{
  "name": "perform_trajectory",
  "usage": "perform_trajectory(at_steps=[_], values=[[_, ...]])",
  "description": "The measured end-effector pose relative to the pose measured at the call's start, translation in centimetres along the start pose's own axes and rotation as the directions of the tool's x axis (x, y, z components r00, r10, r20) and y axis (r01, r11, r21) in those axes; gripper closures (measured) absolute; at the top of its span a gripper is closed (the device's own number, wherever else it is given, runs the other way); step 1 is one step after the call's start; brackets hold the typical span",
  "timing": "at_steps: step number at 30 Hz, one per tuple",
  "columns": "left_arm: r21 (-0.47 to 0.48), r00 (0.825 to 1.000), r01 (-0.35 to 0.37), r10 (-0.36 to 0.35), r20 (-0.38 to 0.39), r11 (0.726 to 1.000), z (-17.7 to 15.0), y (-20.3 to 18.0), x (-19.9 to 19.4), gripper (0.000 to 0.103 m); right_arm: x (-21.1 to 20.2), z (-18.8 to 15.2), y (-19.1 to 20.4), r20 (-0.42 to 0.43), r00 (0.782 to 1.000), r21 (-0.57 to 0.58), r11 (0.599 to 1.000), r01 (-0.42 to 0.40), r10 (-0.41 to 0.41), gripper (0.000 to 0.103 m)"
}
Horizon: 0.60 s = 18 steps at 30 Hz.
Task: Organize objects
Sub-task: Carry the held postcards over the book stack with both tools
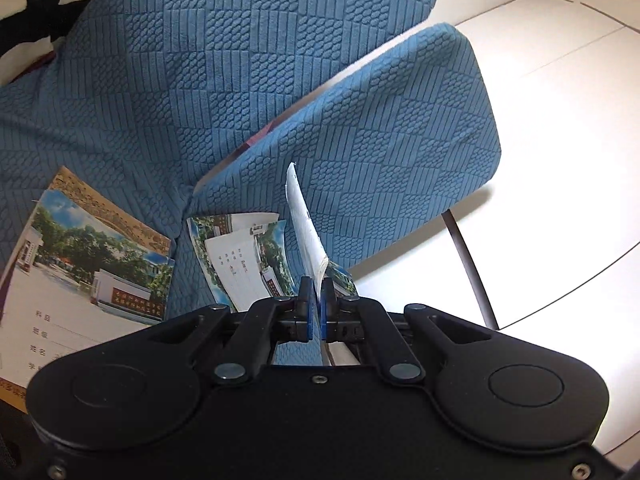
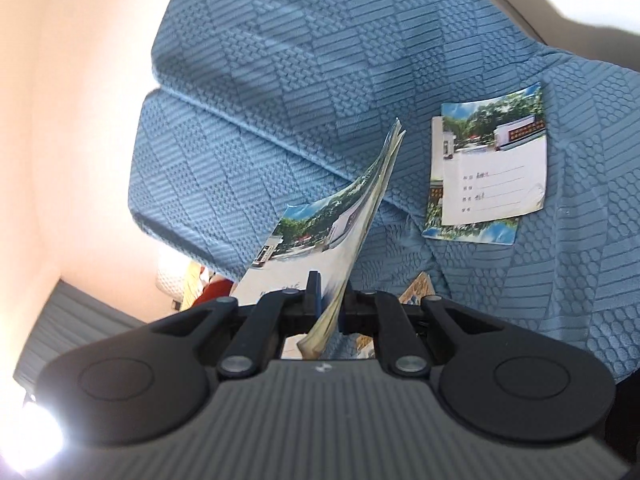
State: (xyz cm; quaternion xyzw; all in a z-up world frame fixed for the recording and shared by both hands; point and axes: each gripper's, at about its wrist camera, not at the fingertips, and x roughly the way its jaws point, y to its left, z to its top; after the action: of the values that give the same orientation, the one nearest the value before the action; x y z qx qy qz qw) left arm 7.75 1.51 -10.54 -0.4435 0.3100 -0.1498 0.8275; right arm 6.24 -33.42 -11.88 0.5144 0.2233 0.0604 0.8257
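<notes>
In the left wrist view my left gripper (image 1: 316, 292) is shut on a thin white notebook (image 1: 306, 224), which stands edge-on and rises out of the jaws. Behind it, two photo-cover notebooks (image 1: 240, 256) lie overlapped on the blue sofa seat. A larger photo-cover notebook (image 1: 80, 280) lies at the left over a brown-edged one. In the right wrist view my right gripper (image 2: 330, 292) is shut on a photo-cover notebook (image 2: 344, 224) that tilts up and to the right. Two more stacked notebooks (image 2: 492, 168) rest on the sofa beyond it.
A blue textured cover (image 1: 240, 80) drapes the sofa seat and cushions. White floor tiles (image 1: 560, 120) and a dark metal leg (image 1: 468, 264) are at the right. A black-and-white cushion (image 1: 32, 0) sits top left. A pale wall (image 2: 60, 120) stands left of the sofa.
</notes>
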Motion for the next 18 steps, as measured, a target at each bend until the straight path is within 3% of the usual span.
perform_trajectory(at_steps=[9,18], values=[[0.02,0.999,-0.014,0.014,0.034,1.0,2.0,0.9,-2.7,0.1,2.1,-1.1,2.7,-0.046,0.999,-0.053,0.998,-0.013,0.01,0.092],[-0.007,0.997,-0.054,0.054,0.061,0.999,1.4,4.5,-3.5,0.1,4.7,-3.7,2.7,-0.091,0.996,-0.092,0.996,0.013,-0.022,0.092]])
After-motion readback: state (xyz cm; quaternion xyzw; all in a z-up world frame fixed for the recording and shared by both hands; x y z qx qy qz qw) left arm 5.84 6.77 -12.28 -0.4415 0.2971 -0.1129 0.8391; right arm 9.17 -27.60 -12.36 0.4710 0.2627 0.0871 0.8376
